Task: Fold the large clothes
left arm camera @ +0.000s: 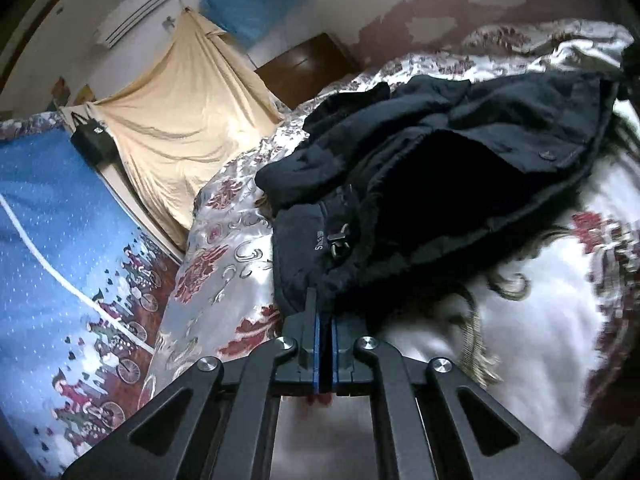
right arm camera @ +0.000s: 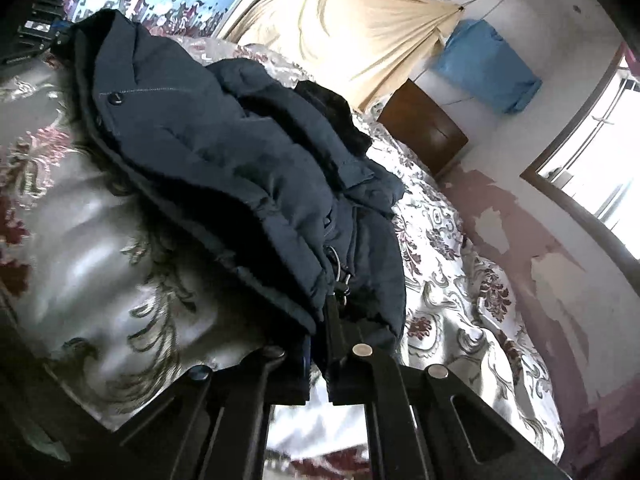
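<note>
Dark coat (left arm camera: pixel 460 168) heaped on floral bed (left arm camera: pixel 224 264). Near hem pinched by left tongs (left arm camera: pixel 325 312). Other near edge clamped by right tongs (right arm camera: pixel 320 320).

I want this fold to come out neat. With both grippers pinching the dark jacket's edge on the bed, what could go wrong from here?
1. The left gripper and right gripper each pinch only a thin edge of the bulky jacket; it may slip out when lifted.
2. The drawcord toggle dangles beside the right gripper's fingers and could snag.
3. The satin bedspread looks slick, so the jacket might slide instead of folding.
</note>
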{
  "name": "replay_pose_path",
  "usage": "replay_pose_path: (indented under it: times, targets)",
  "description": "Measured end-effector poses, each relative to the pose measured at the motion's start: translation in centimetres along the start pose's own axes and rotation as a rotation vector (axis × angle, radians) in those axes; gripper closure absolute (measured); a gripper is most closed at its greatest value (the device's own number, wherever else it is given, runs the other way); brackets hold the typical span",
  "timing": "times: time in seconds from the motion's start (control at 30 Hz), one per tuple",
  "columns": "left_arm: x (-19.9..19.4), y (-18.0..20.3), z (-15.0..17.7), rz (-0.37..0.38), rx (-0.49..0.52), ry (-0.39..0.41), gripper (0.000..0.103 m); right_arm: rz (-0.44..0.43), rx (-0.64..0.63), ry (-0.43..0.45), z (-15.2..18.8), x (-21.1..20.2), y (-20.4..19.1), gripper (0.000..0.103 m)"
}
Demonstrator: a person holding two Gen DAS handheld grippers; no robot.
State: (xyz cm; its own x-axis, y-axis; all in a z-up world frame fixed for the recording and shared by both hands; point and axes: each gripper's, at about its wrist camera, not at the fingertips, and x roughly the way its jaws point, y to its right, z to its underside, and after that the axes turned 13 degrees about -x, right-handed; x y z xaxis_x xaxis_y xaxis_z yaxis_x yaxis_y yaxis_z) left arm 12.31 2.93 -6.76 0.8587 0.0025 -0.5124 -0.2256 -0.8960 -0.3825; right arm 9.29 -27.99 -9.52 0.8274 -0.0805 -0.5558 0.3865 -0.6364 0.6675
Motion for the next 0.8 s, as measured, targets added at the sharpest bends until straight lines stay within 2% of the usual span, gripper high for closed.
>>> replay_pose_path:
  times: [0.23, 0.53, 0.8]
  targets:
    - [-6.2, 0.0, 0.9, 0.033, -0.076, -0.004, 0.101, -0.023, 0.054, 0.003, 1.0, -5.9, -0.6, 0.098]
    - [-13.8, 0.3, 1.3, 0.074, -0.151, -0.05, 0.101, -0.048, 0.116, -0.013, 1.3, -13.8, -1.2, 0.098]
    - [-15.1, 0.5, -0.5, 0.083, -0.21, -0.015, 0.101, -0.03, 0.168, 0.002, 1.0, -14.5, -0.3, 0.098]
